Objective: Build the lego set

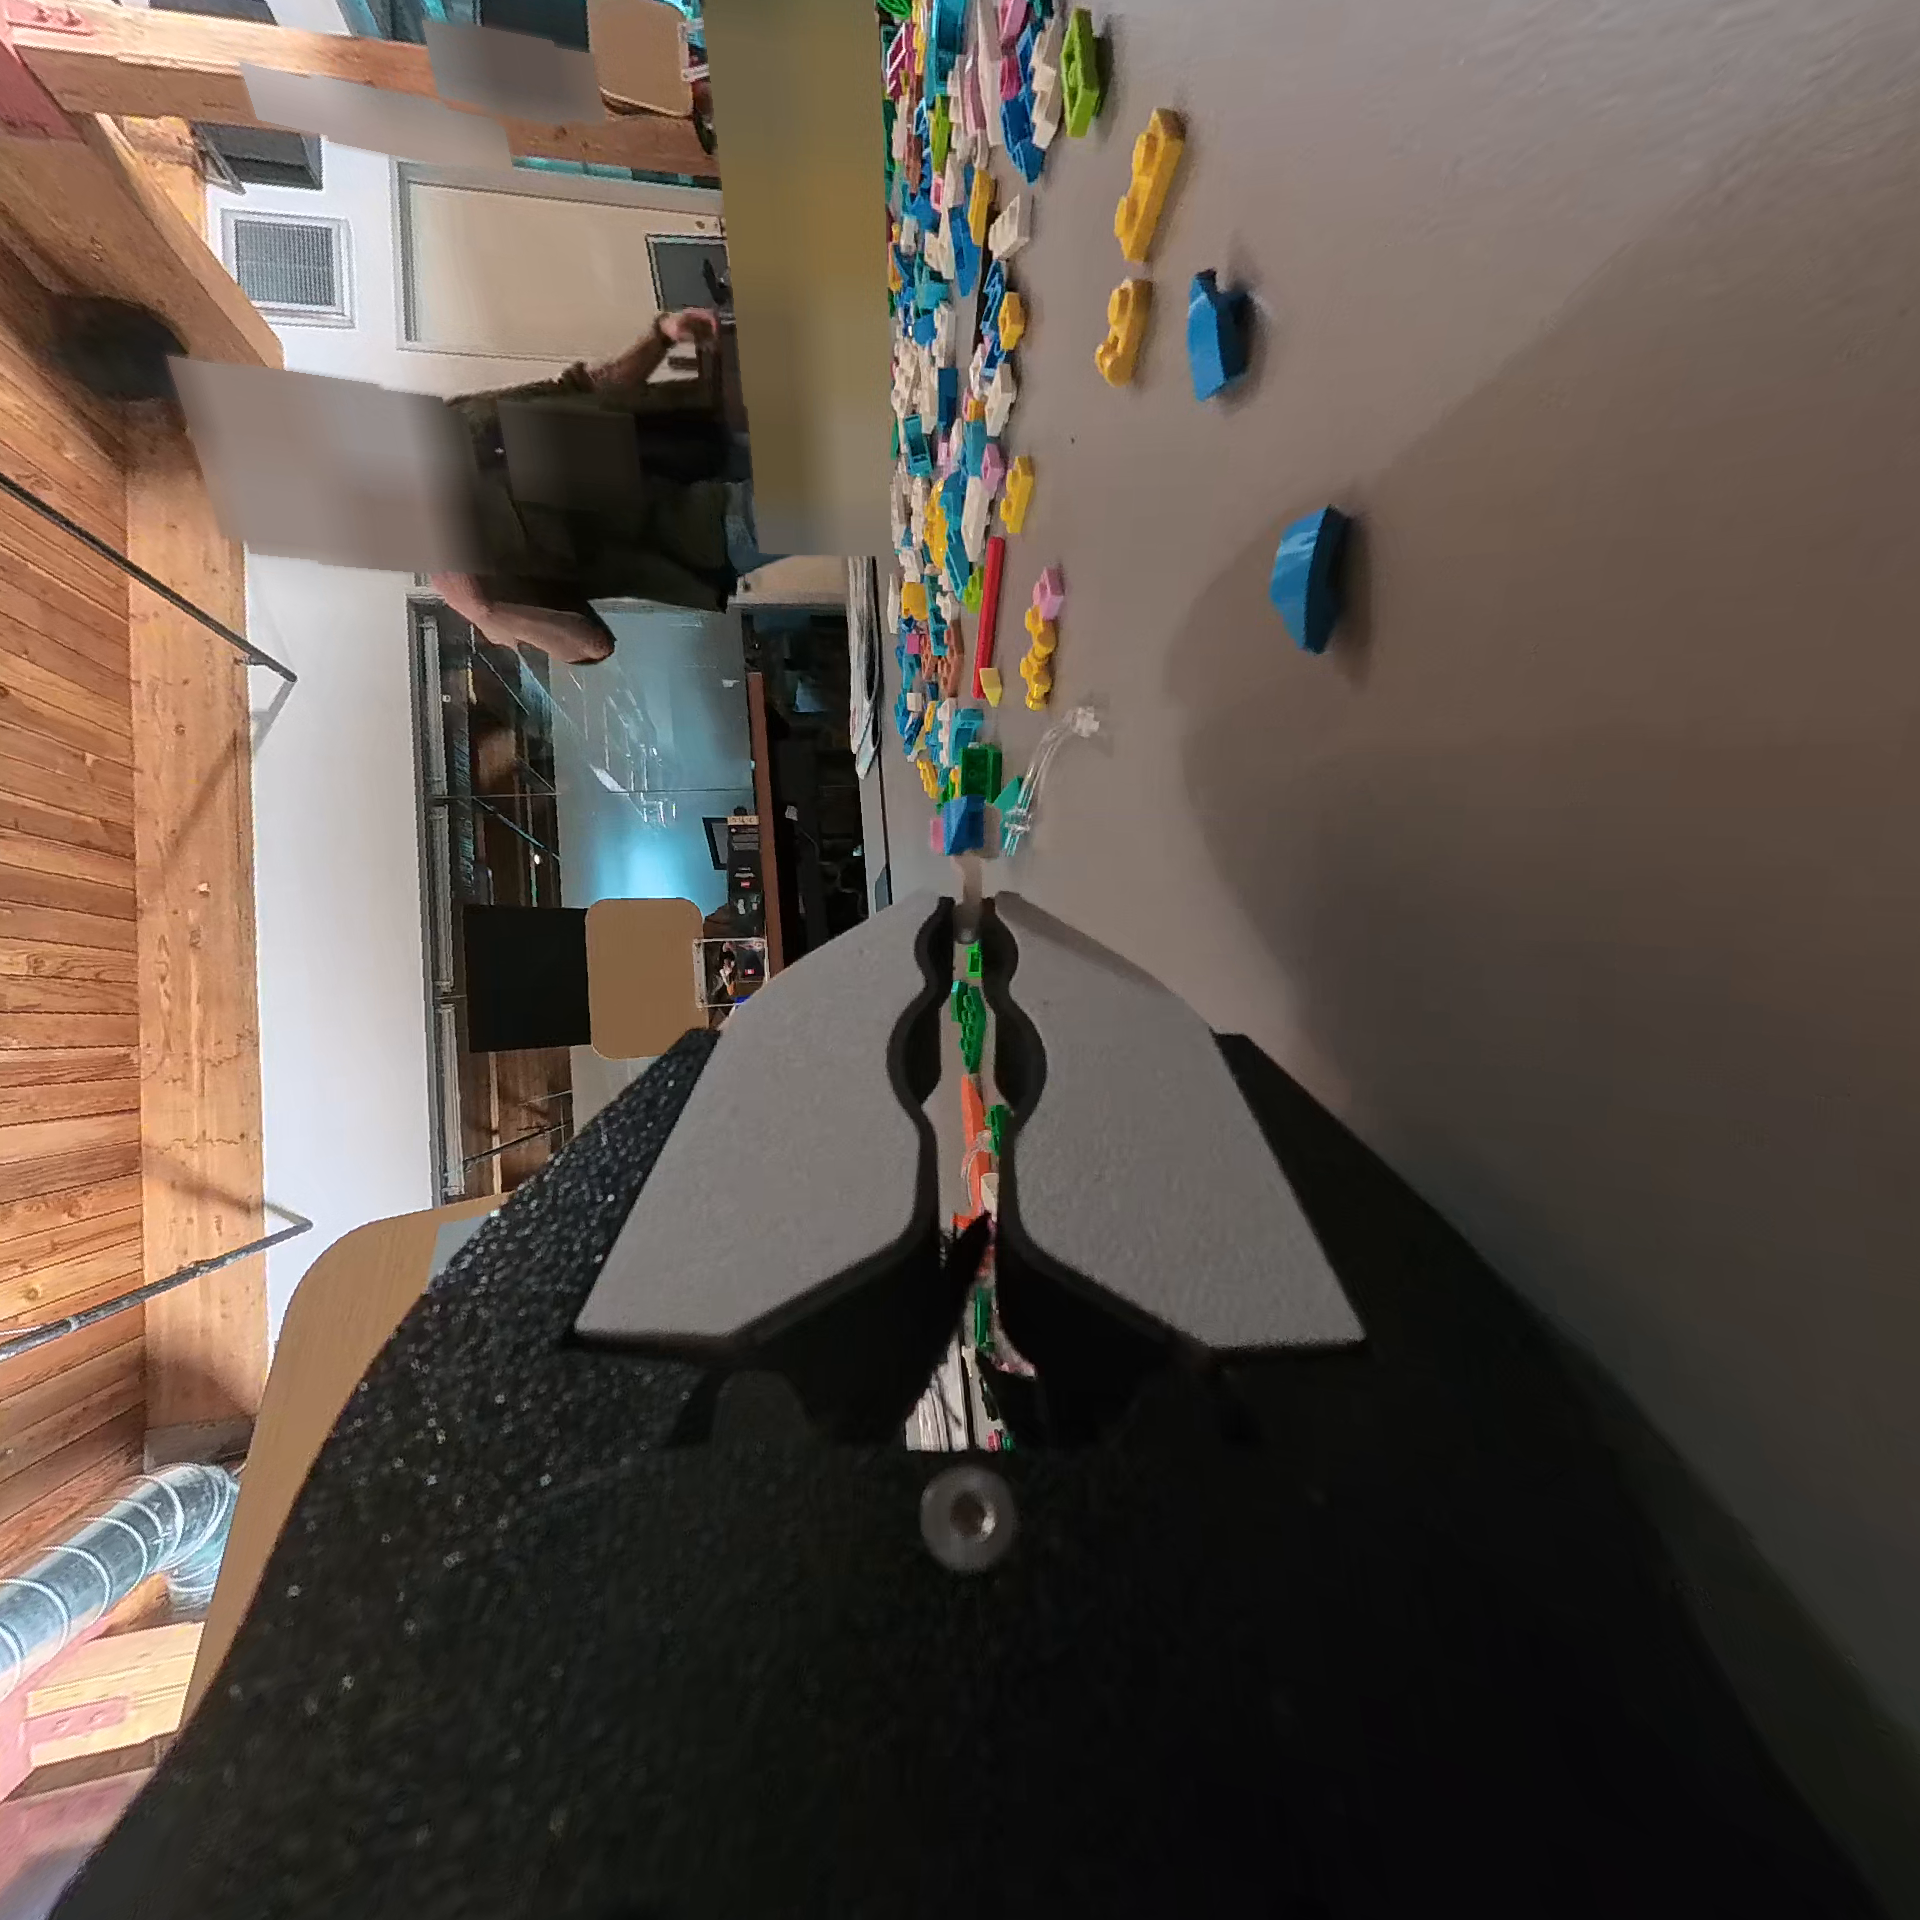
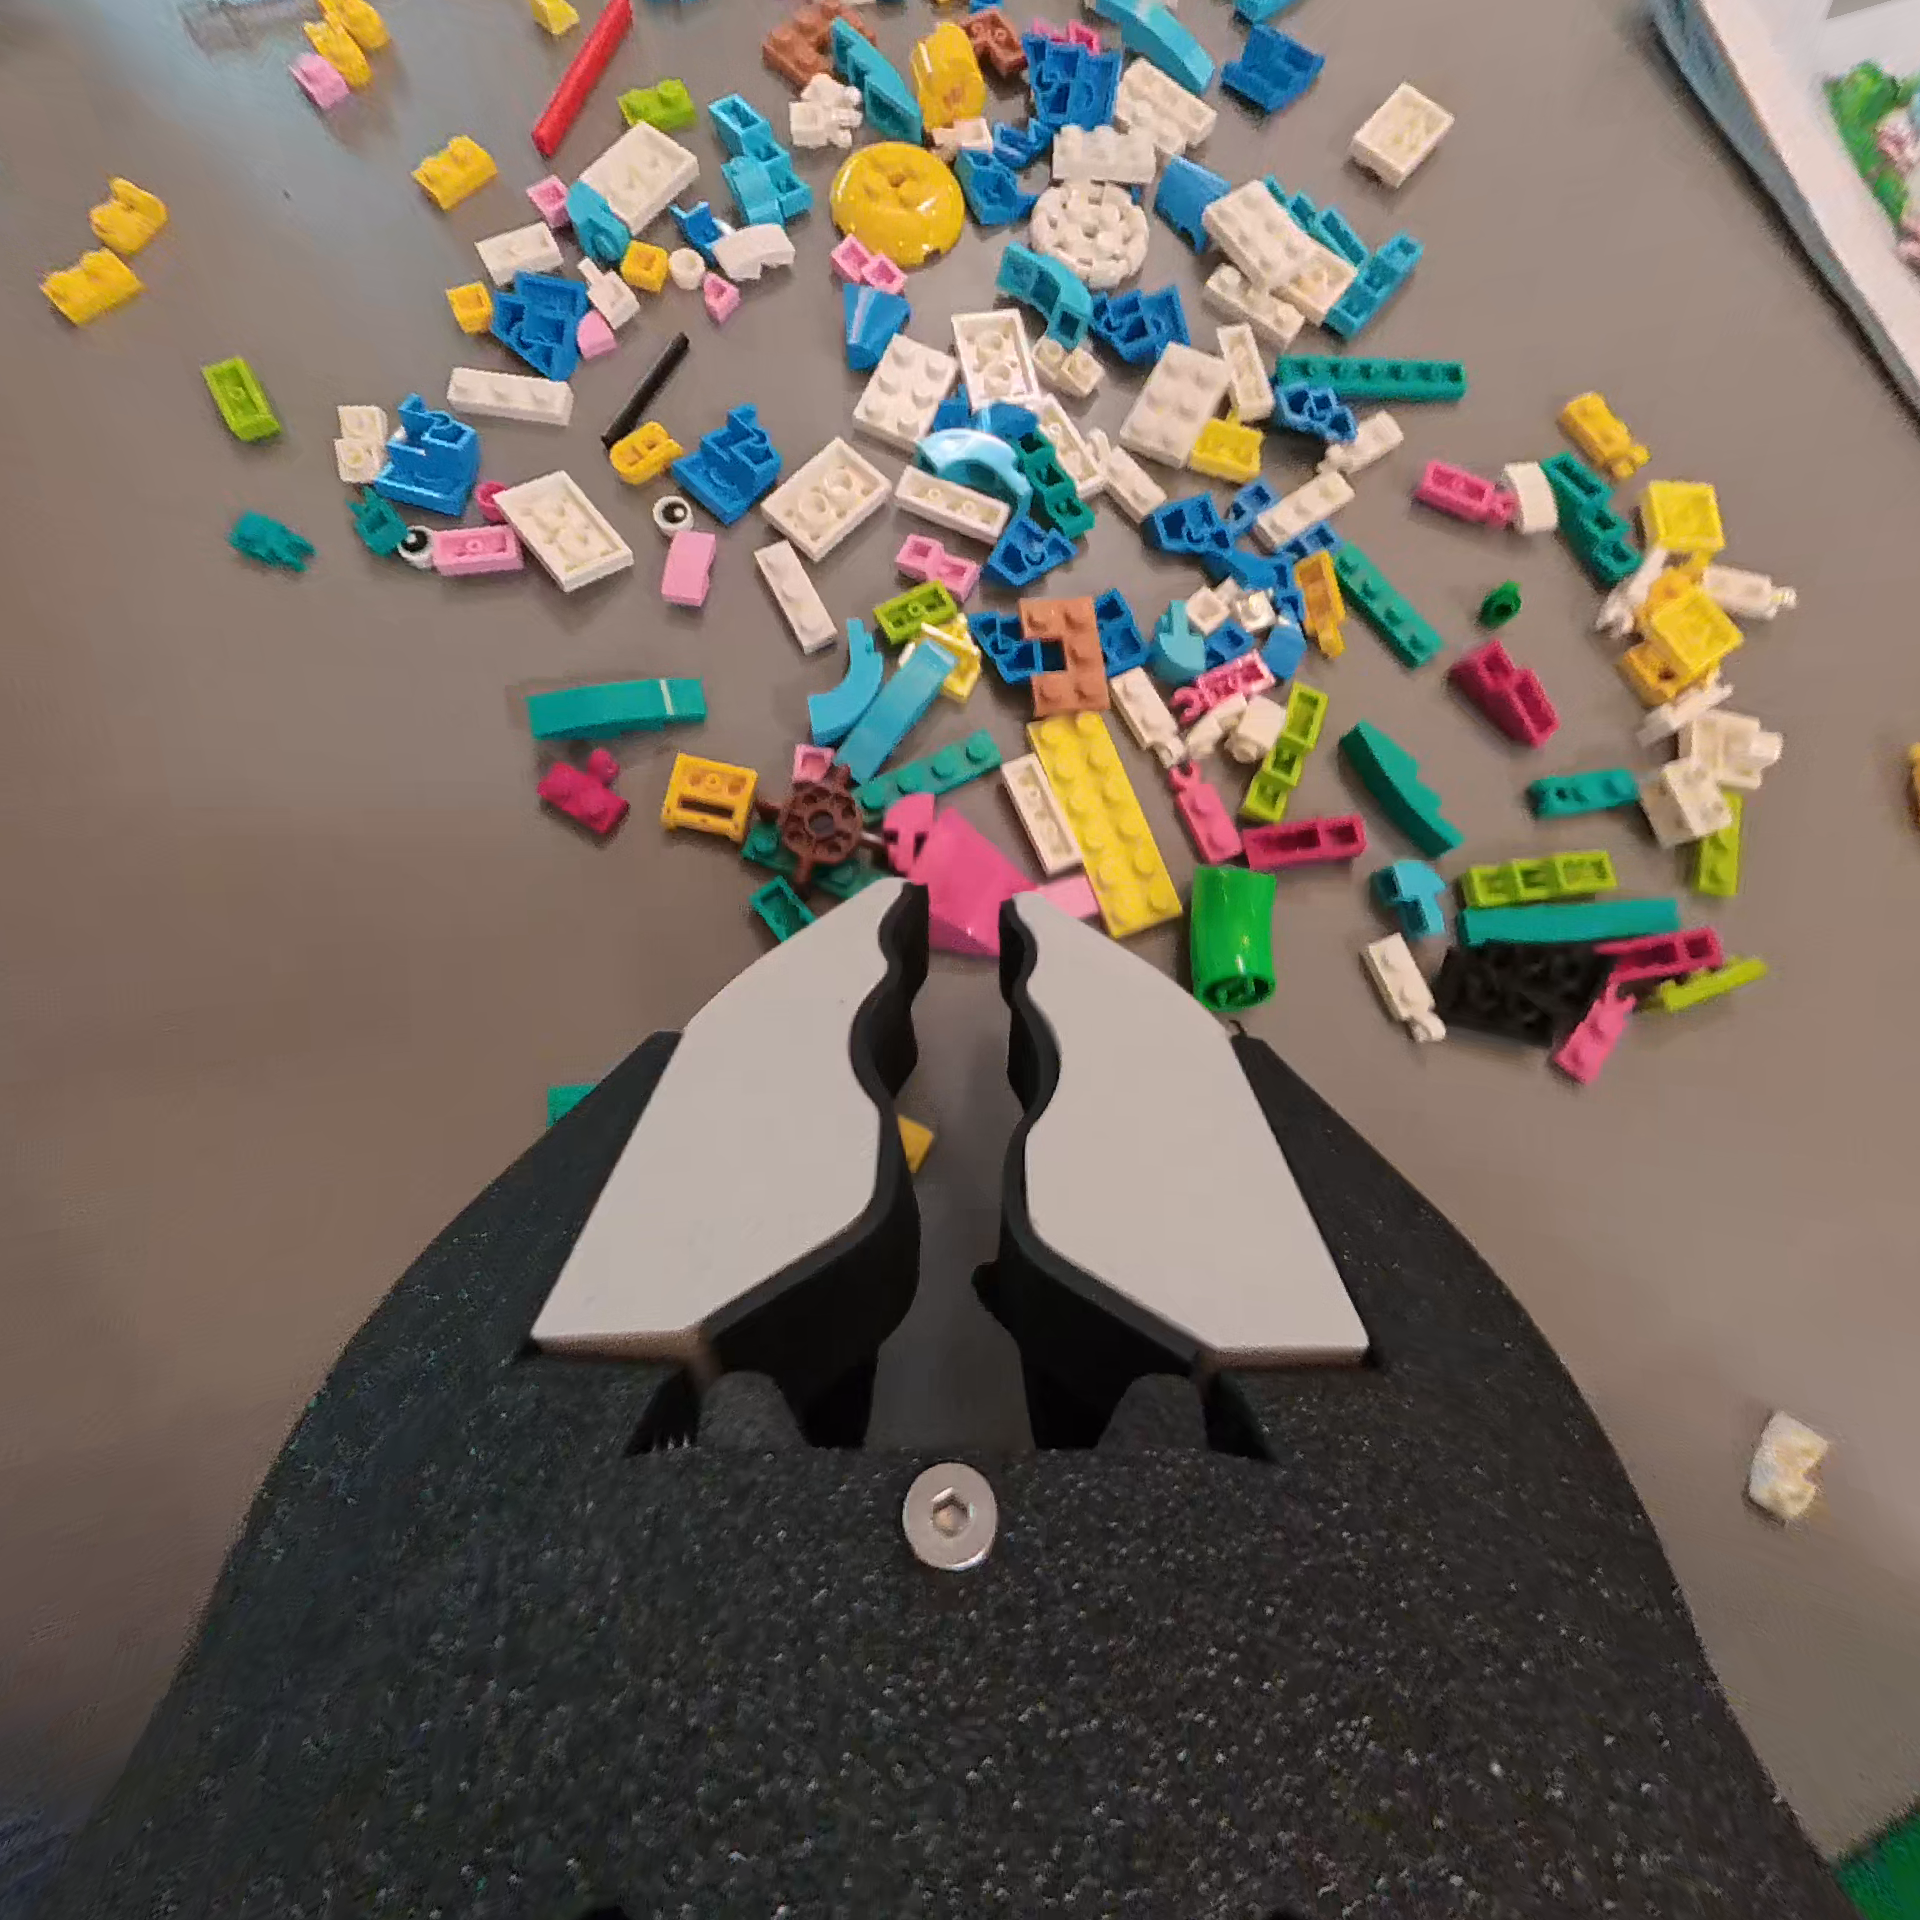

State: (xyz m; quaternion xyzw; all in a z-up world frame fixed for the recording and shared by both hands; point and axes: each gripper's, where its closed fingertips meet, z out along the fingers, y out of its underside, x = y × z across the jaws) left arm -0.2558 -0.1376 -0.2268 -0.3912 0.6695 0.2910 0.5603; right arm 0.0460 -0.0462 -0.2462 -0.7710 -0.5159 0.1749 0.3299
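Note:
Many loose lego bricks (image 2: 1039,416) in several colours lie spread over the grey table (image 2: 260,831). My right gripper (image 2: 964,904) is open by a narrow gap and empty. It hovers at the near edge of the pile, its tips just before a magenta wedge piece (image 2: 961,868), with a yellow plate (image 2: 1107,821) and a green cylinder (image 2: 1233,940) to the right. The left wrist view is turned on its side. My left gripper (image 1: 968,909) is shut on a small pale piece (image 1: 971,883) that sticks out of its tips, beside the brick pile (image 1: 956,416).
A booklet (image 2: 1829,156) lies at the table's far right corner. Two blue curved pieces (image 1: 1311,577), yellow bricks (image 1: 1148,182) and a clear piece (image 1: 1049,769) lie apart from the pile. A person (image 1: 582,499) stands beyond the table.

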